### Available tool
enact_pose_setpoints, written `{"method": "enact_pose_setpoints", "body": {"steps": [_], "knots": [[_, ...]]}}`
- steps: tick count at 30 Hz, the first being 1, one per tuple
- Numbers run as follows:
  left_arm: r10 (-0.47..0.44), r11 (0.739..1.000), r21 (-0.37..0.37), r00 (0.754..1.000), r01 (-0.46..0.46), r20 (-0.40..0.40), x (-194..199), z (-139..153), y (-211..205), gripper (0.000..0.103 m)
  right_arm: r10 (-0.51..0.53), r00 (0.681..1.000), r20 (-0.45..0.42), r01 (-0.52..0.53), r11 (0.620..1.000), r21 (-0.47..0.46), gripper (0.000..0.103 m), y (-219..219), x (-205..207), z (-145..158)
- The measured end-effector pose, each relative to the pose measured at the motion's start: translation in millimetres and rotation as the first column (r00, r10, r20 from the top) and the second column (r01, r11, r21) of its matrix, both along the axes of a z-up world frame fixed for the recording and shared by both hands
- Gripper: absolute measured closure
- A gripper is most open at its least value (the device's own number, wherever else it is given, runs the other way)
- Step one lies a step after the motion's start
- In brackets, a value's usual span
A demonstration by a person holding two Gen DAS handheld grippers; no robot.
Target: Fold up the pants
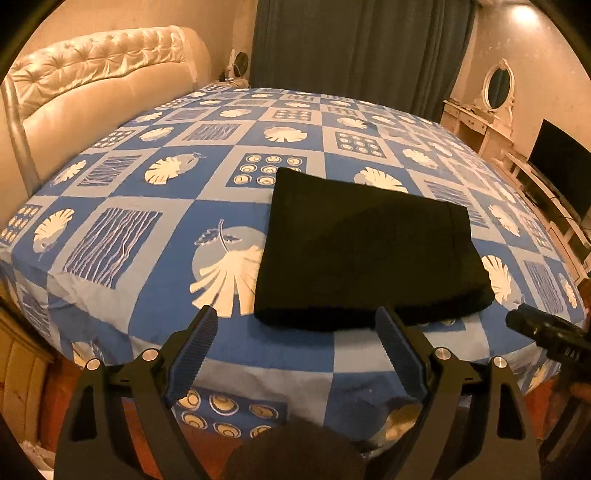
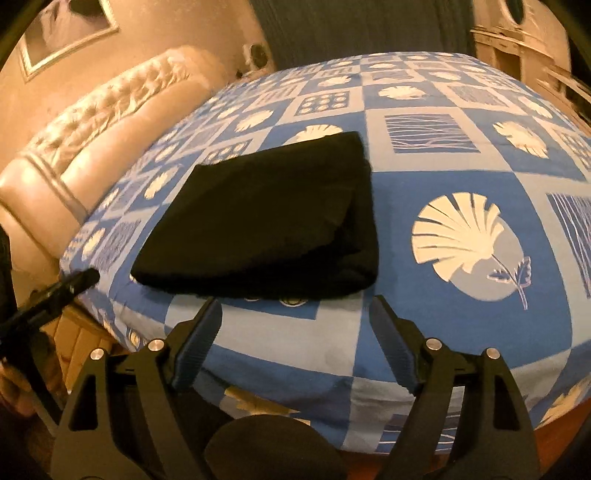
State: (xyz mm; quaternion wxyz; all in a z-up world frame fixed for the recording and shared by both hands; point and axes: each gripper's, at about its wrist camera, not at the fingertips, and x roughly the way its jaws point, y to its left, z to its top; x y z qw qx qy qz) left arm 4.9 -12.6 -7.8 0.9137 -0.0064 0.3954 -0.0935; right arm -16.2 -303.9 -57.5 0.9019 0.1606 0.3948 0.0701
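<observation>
Left gripper [image 1: 297, 317]: jaws held apart, nothing gripped. Black pants [image 1: 365, 251], folded into a compact rectangle, are laid on the bed [image 1: 166, 184] at 12 o'clock. Television [image 1: 565, 166] is seen at 2 o'clock, left view only. Right gripper [image 2: 295, 308]: jaws apart, pants at 11 o'clock; framed picture [image 2: 66, 33] is shown here alone.

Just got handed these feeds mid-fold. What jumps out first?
The black pants grab the eye: already folded into a compact rectangle, lying near the front edge of the bed on the blue-and-white shell-patterned sheet. Both claws are open and empty, the left claw and right claw each just short of the bundle's near edge. A tufted cream headboard rises at the left.
</observation>
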Motion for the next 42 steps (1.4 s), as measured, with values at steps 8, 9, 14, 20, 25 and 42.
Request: {"method": "enact_pose_setpoints", "body": {"steps": [8, 9, 14, 20, 25, 42], "knots": [[0.052, 0.999, -0.016, 0.999, -0.052, -0.005, 2.4, -12.9, -3.8, 0.017, 0.007, 0.999, -0.051, -0.007, 1.000, -0.010, 0.021, 4.6, 4.4, -16.6], [0.063, 0.998, -0.019, 0.998, -0.063, -0.007, 2.5, -13.8, -3.4, 0.017, 0.010, 0.999, -0.047, -0.010, 1.000, -0.012, 0.021, 6.2, 3.5, -15.9], [0.062, 0.998, 0.021, 0.998, -0.062, -0.031, 2.6, -20.7, -9.1, 0.017, 0.017, 0.999, -0.027, -0.018, 1.000, -0.022, 0.021, 9.7, 1.9, -9.8], [0.044, 0.998, 0.047, 0.999, -0.043, -0.009, 1.7, -18.0, -12.3, 0.017, -0.005, 1.000, -0.001, 0.005, 1.000, -0.025, 0.020, 2.4, 1.4, -1.3], [0.051, 0.997, 0.052, 0.998, -0.052, 0.024, 0.1, -12.2, -12.2, 0.017, -0.018, 1.000, 0.006, 0.018, 1.000, -0.020, 0.019, -2.2, 1.7, 0.9], [0.065, 0.996, 0.053, 0.997, -0.068, 0.050, 0.8, -5.7, -11.5, 0.017, 0.027, 1.000, -0.015, -0.028, 0.999, -0.035, 0.019, 7.2, 2.8, -6.4]]}}
